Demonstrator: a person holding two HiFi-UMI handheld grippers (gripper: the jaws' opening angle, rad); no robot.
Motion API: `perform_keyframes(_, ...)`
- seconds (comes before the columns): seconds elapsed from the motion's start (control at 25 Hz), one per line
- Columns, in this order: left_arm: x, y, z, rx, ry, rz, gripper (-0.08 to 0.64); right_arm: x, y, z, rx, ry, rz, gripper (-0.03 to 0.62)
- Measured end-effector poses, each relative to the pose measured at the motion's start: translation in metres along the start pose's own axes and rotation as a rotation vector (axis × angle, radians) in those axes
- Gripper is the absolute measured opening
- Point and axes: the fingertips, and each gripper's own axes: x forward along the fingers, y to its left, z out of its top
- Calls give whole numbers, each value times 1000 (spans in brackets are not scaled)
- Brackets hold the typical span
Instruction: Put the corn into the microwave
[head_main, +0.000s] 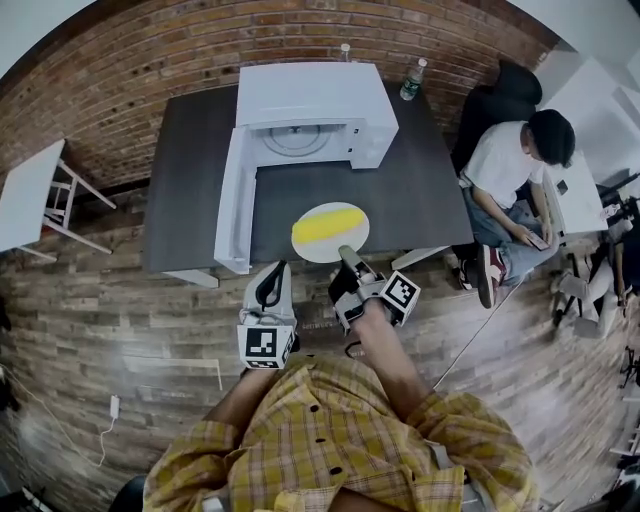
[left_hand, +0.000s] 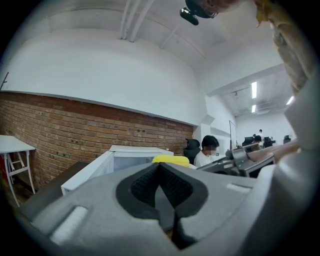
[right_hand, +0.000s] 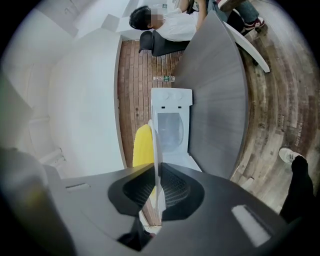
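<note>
R gripper (head_main: 345, 257) pinches plate (head_main: 316, 254) rim, corn (head_main: 328, 227) on it, just before open microwave (head_main: 310, 95); L gripper (head_main: 272, 272) pressed together, seemingly empty.

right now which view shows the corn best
Head view: the corn lies whole on the plate, seen from above. The right gripper view shows it side-on, partly behind the plate's rim. The left gripper view shows only a yellow sliver of its top.
</note>
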Motion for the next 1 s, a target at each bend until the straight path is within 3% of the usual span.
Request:
perform_keyframes(0.6,93,76,4,-36,29,-111,-2,115,9,13,-4,-40,-24,34)
perform_keyframes(0.84,105,105,-10,-44,79,-68,0,145,7,16,-9,-59,-31,35)
perform_keyframes(1.0,102,107,-10,-37,86,-91,0,155,7,15,-10,-70,-34,35)
